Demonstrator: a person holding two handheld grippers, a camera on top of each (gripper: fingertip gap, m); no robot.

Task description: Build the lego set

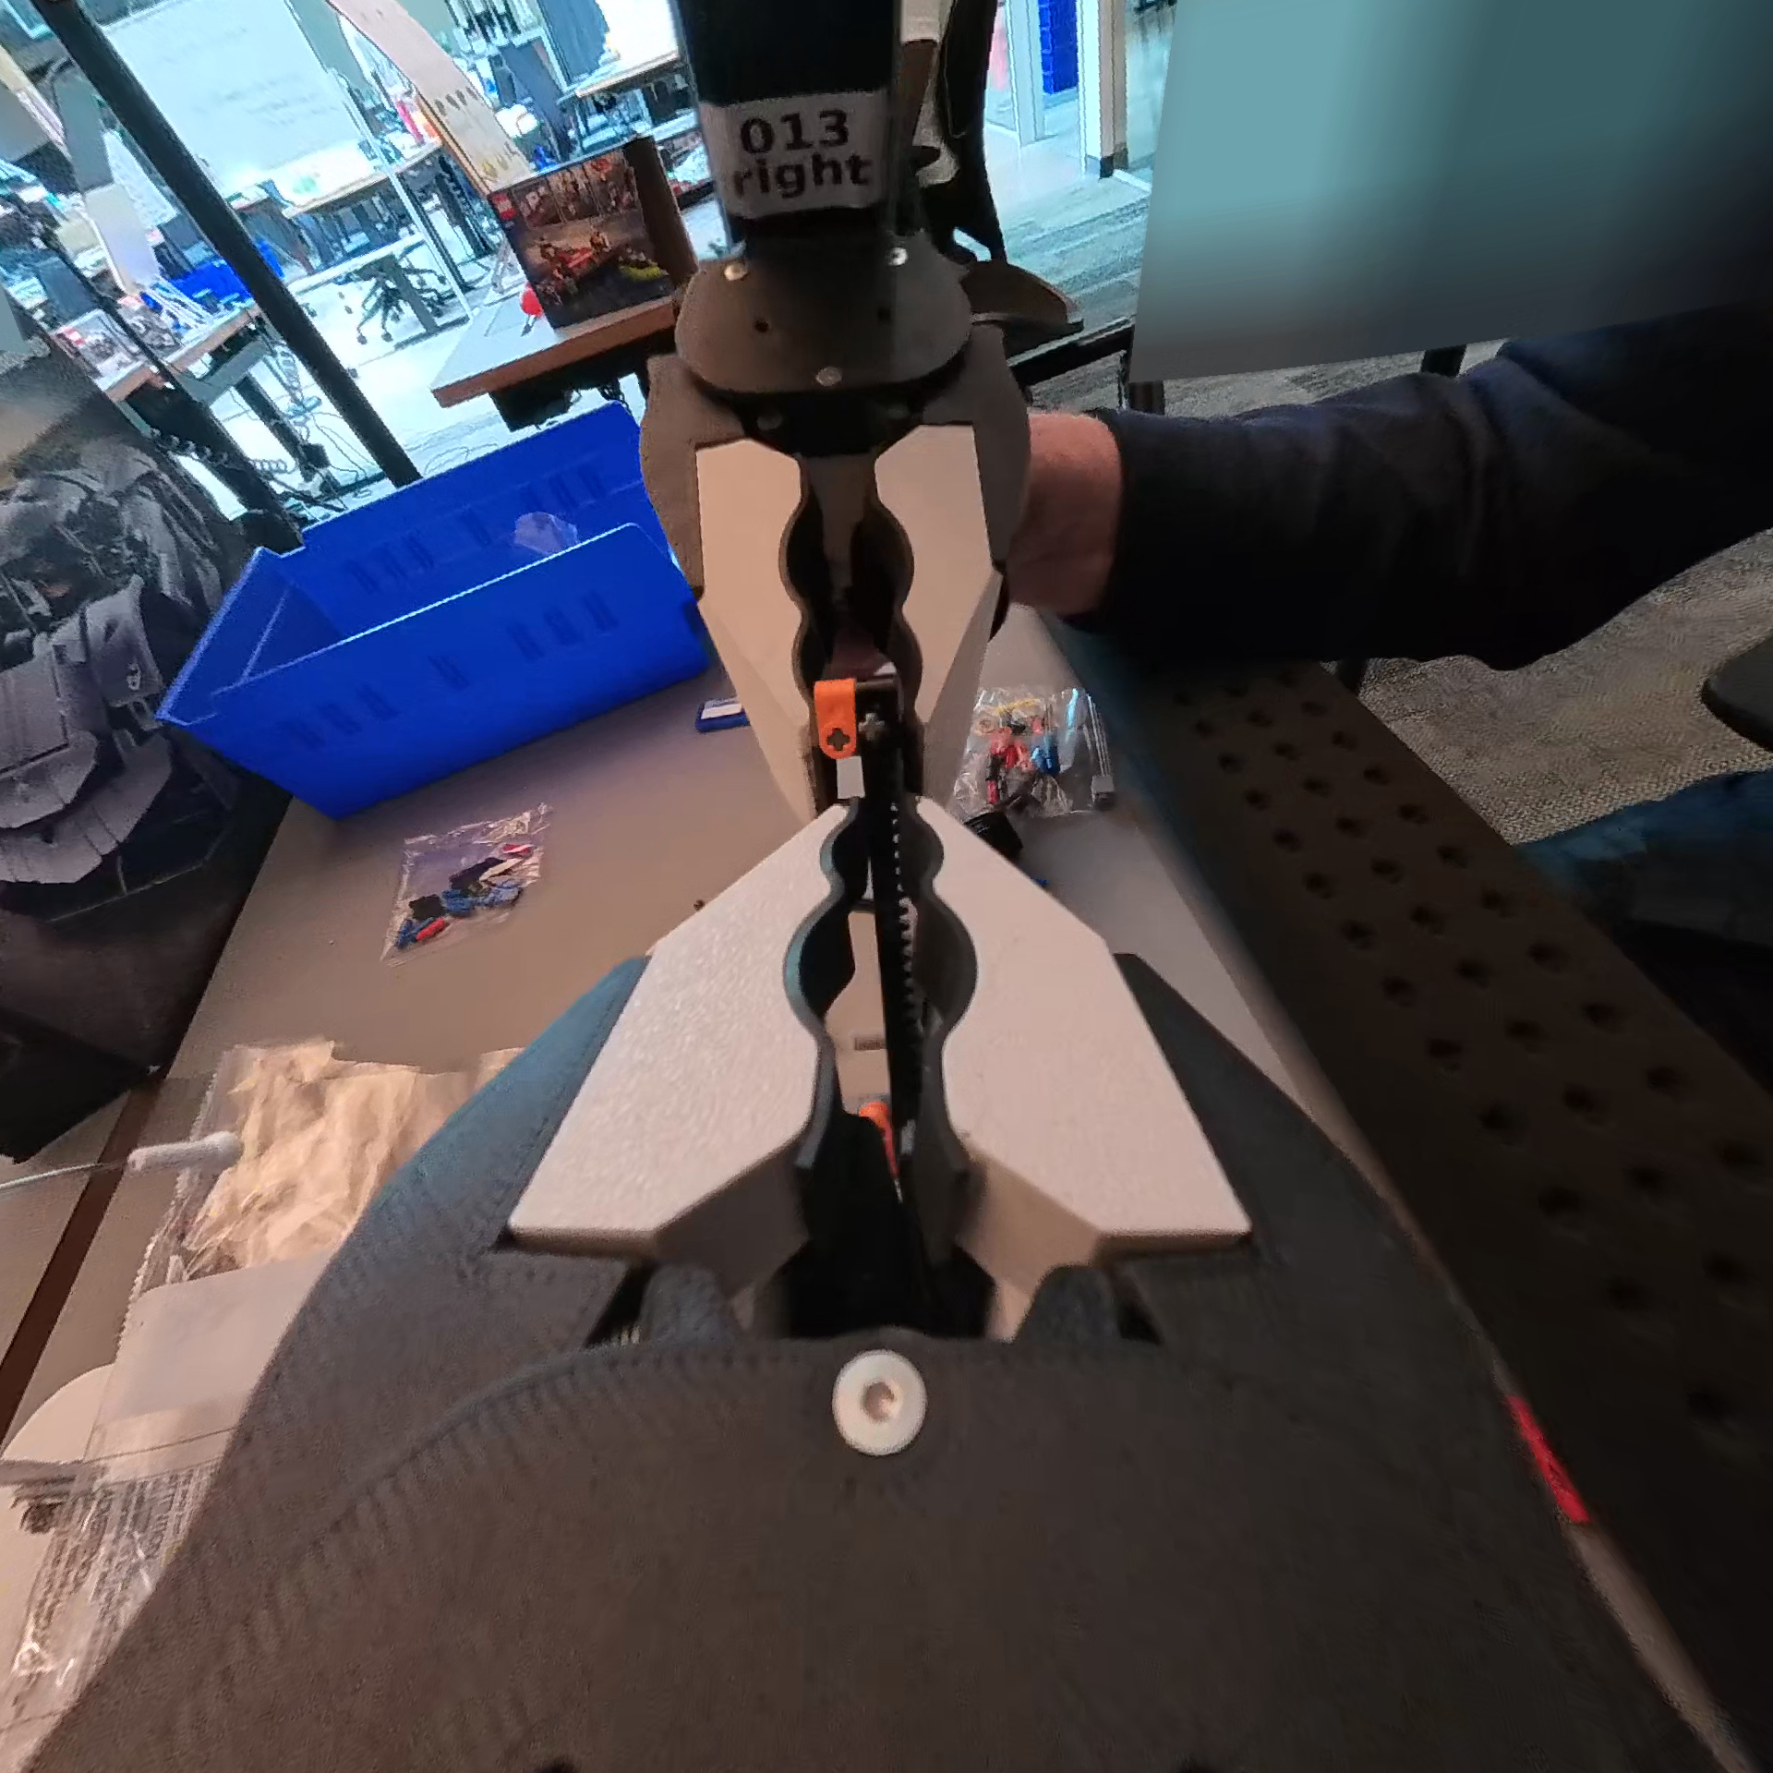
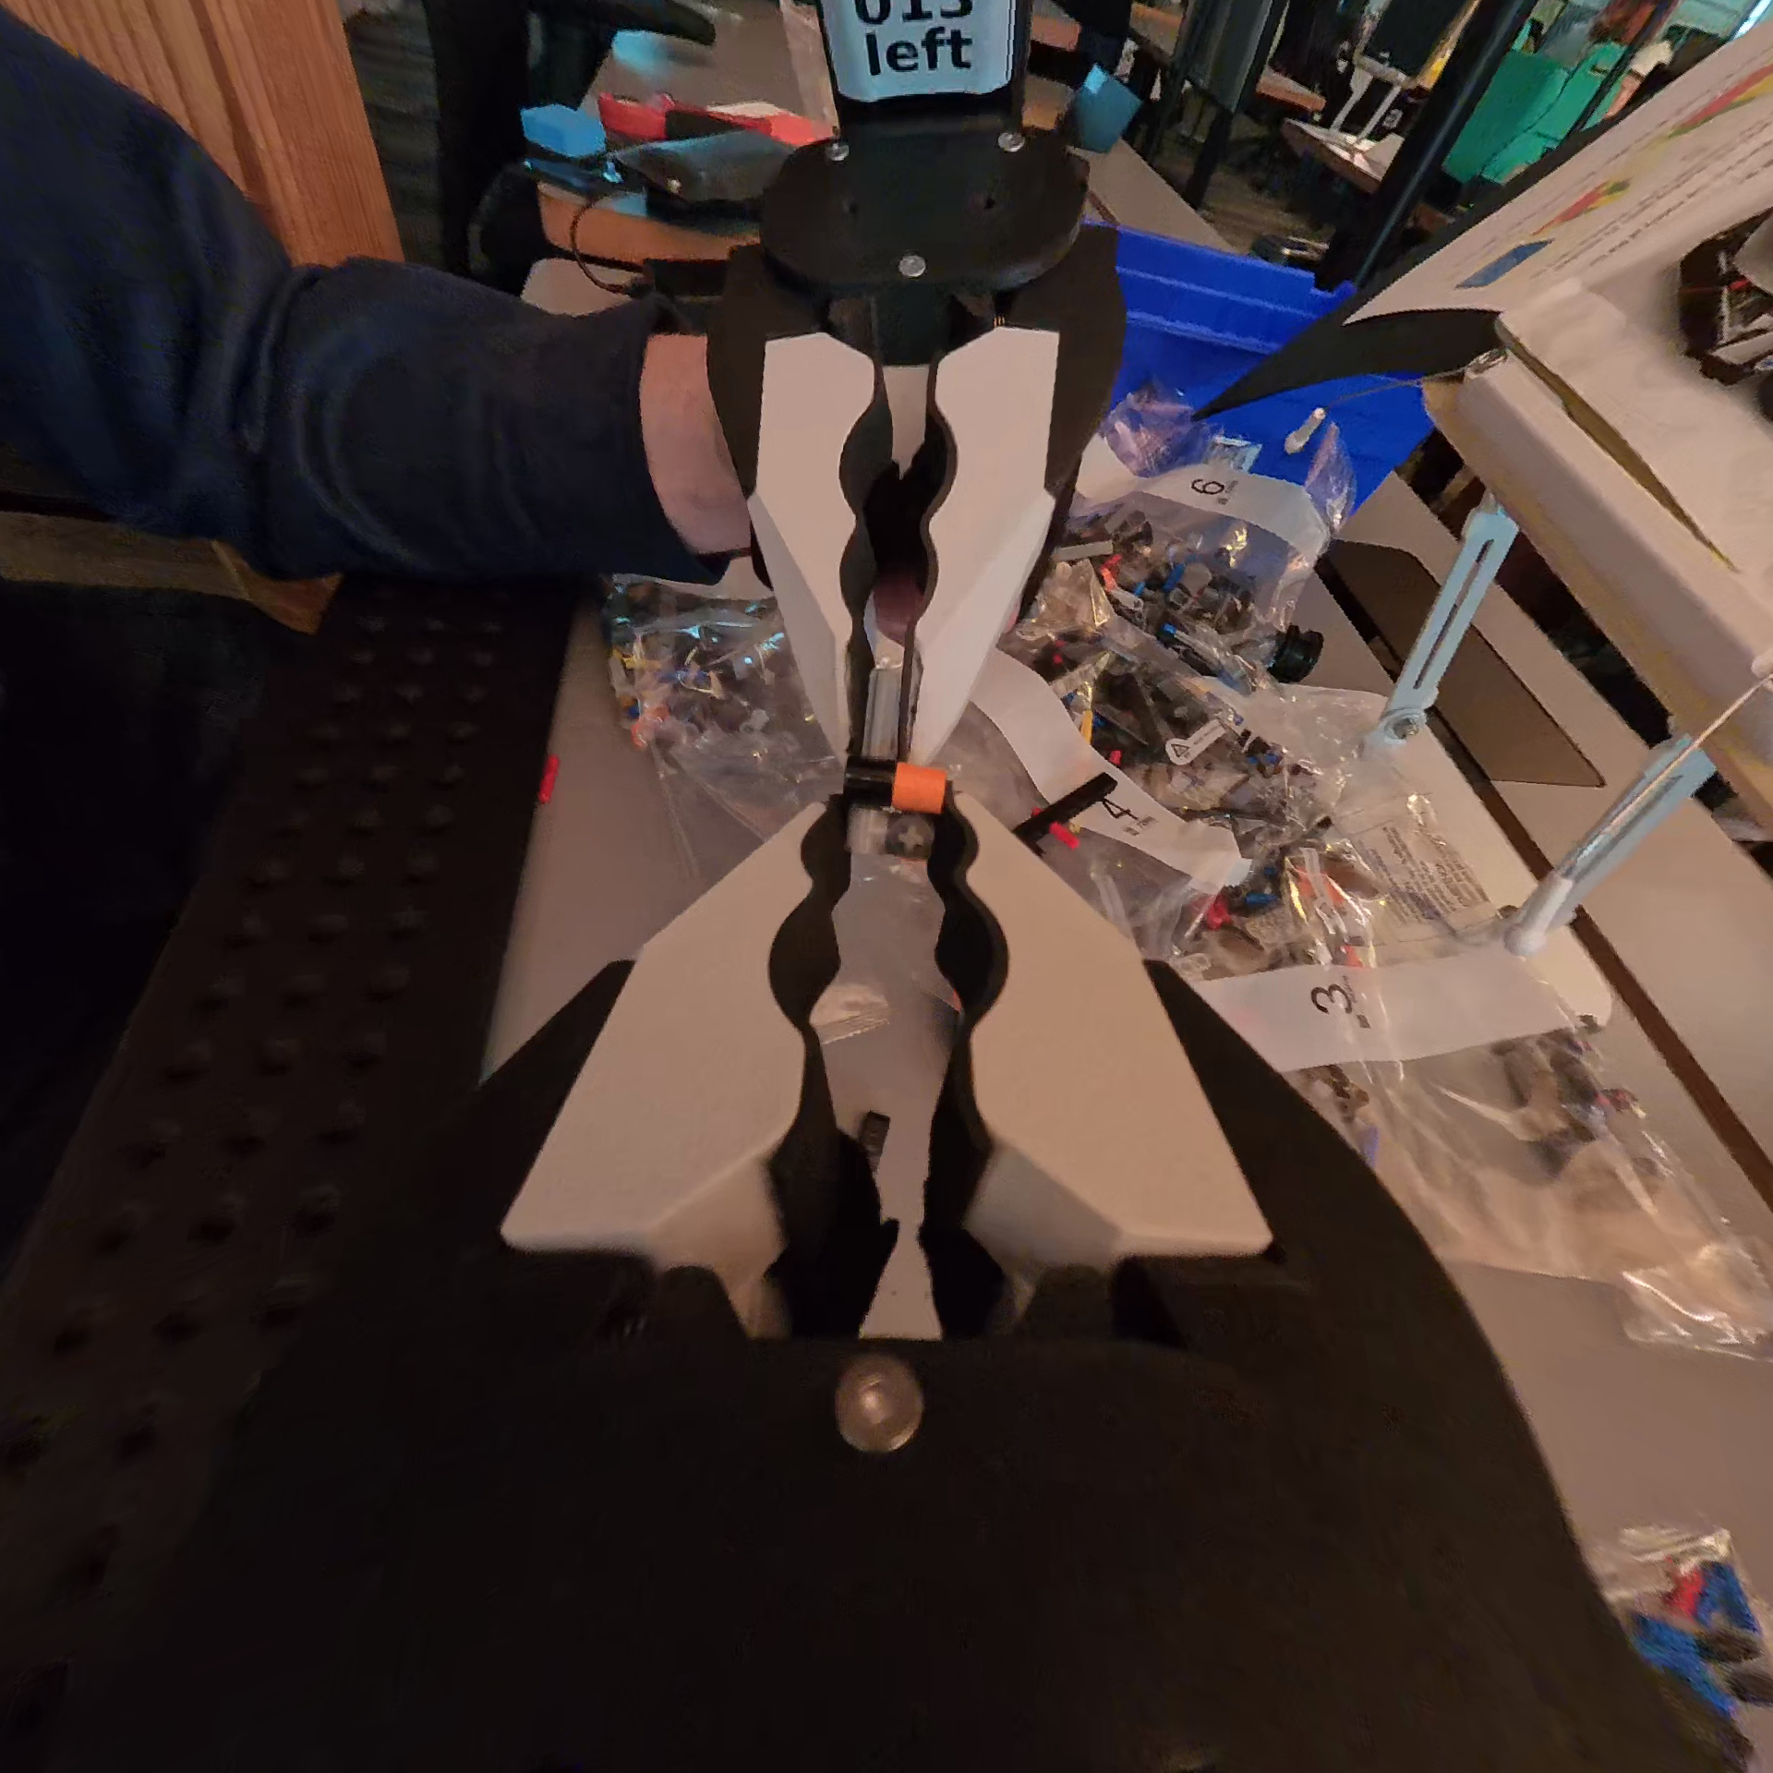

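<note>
Both grippers meet tip to tip above the grey table. My left gripper (image 1: pixel 878 825) is shut on a long black toothed lego beam (image 1: pixel 897 921) that runs back between its fingers. It also shows in the right wrist view (image 2: pixel 887 739), coming in from the top. My right gripper (image 2: pixel 897 825) is shut on a small connector assembly with an orange part (image 2: pixel 916 785) and a grey cross-hole part (image 2: pixel 907 839). In the left wrist view the right gripper (image 1: pixel 863 768) comes from above, and the orange part (image 1: pixel 835 710) sits at the beam's far end.
A blue bin (image 1: pixel 432 633) stands at the back left. Bags of lego pieces (image 1: pixel 470 887) (image 2: pixel 1199 614) lie on the table. A black perforated board (image 1: pixel 1439 959) lines the table's edge. An open white box (image 2: pixel 1583 336) stands on the right. A person's sleeves (image 1: pixel 1343 518) reach in. The grippers are tip to tip, or close to it.
</note>
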